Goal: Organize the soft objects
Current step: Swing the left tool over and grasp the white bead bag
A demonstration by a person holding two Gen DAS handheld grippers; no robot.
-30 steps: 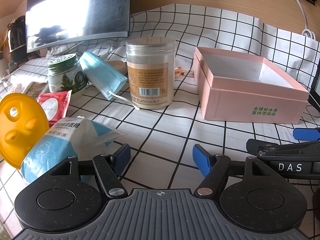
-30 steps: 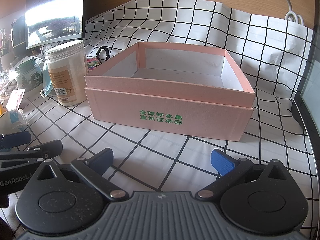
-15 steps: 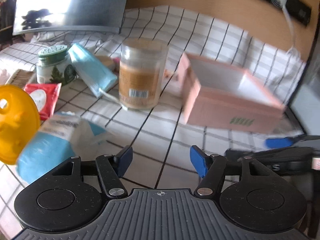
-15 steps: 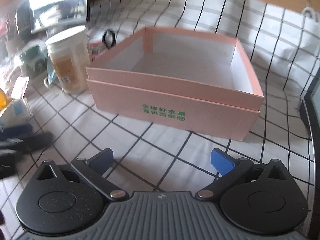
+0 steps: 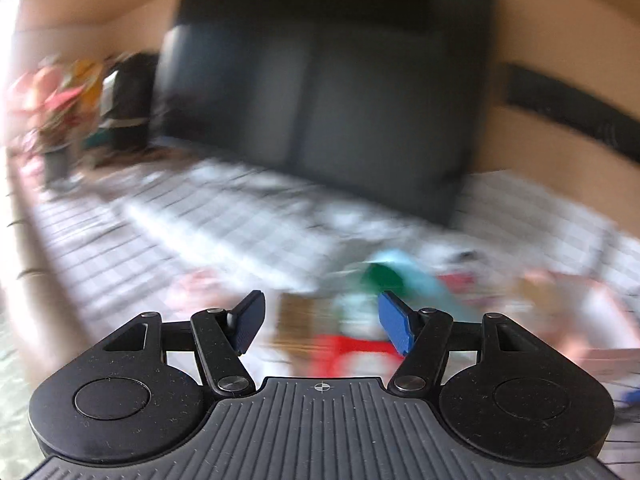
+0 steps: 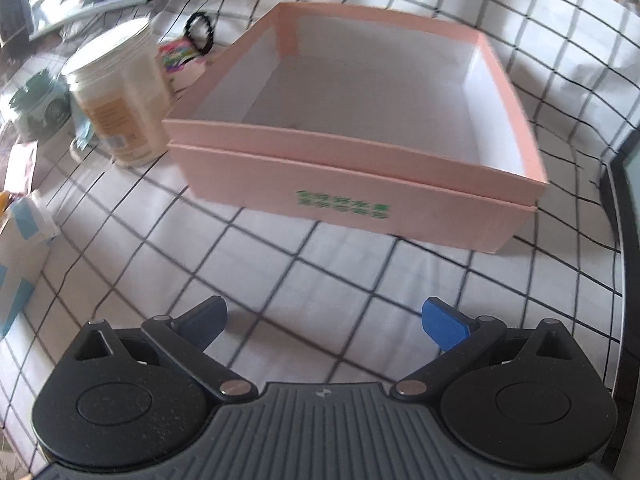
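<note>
- Left wrist view. The left hand-held gripper fills the lower frame, its blue ribbed pads set wide with nothing between them; the jaws have just been closing slightly from their widest. Heavy motion blur smears everything beyond. A large flat dark monitor screen stands at upper centre against a tan wooden wall. Below it the black-and-white checked cloth on the tabletop shows only as streaks. At lower right a green, pale-blue and red smear is probably the clutter of small items, the soft ones among them; none can be told apart.

- Right wrist view. The right hand-held gripper hangs over bare cloth at lower centre, its jaws wide and empty.
- The shallow square pink cardboard box with green print on its front wall sits at centre, open-topped, its matt white inside empty. Its place just beside the clutter suggests it is the receiving container.
- To its left stands a clear cylindrical plastic jar with a tan label, rigid, touching or nearly touching the box corner.
- Further left, a green-lidded jar, partly blurred.
- At the left edge lies a crinkled blue-and-white soft plastic pack, slumped on the cloth: likely a task object, not yet moved.
- Behind the jar, a black beaded hair band and a multicoloured small item lie on the cloth.
</note>
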